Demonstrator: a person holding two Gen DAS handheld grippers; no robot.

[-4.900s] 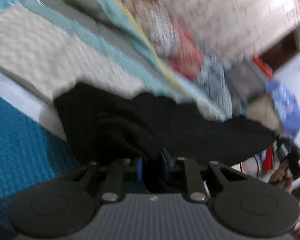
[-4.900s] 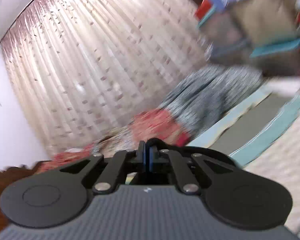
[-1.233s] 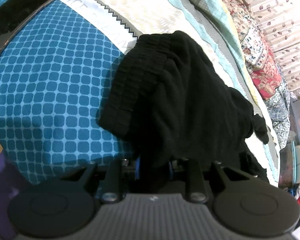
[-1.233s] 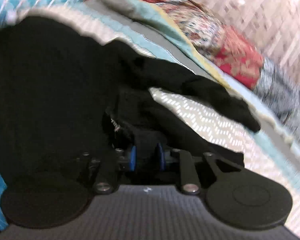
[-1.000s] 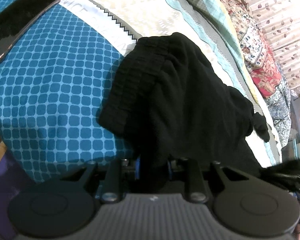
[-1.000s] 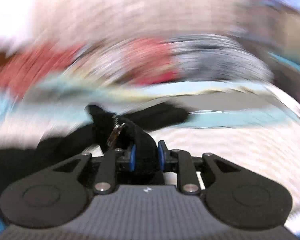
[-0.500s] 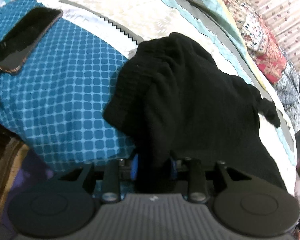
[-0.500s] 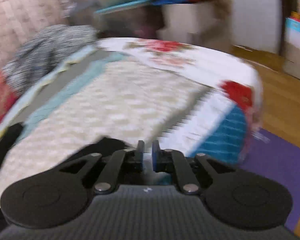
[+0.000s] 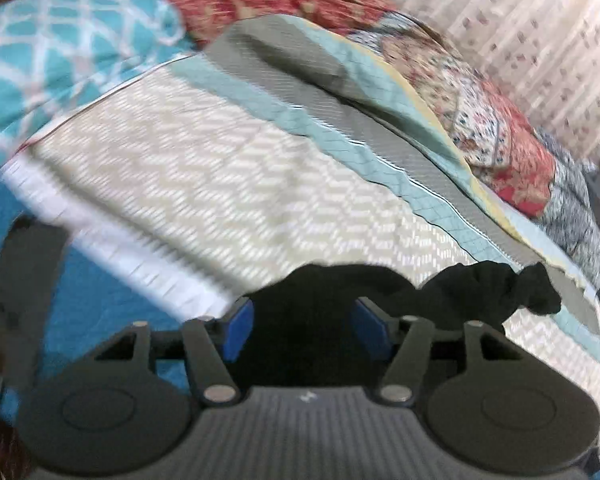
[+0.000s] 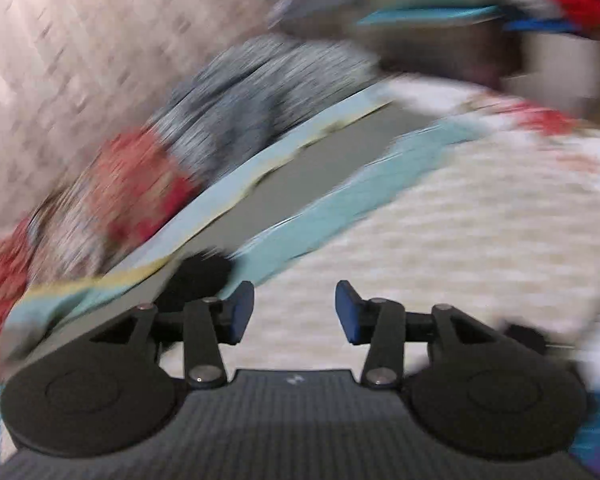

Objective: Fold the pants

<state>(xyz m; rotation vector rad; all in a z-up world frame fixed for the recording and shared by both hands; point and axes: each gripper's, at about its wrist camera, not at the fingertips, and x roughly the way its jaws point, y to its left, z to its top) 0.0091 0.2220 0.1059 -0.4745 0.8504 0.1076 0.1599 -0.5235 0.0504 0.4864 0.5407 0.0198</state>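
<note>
On the bed [image 9: 228, 184], near edge, black pants [image 9: 452, 292] lie with their long axis running left to right, a bunched end pointing far right. Left claw [image 9: 306, 322], jaws just opened, stands half-wide, fabric between but no longer pinched as before. Right claw [image 10: 295, 310], likewise just opened, is empty over bedding.

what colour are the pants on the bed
Plain black pants, lying on the cream zigzag bedspread; clearest in the left wrist view.

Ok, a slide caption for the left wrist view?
Left tongs open above the black pants on the patterned bedspread.
</note>
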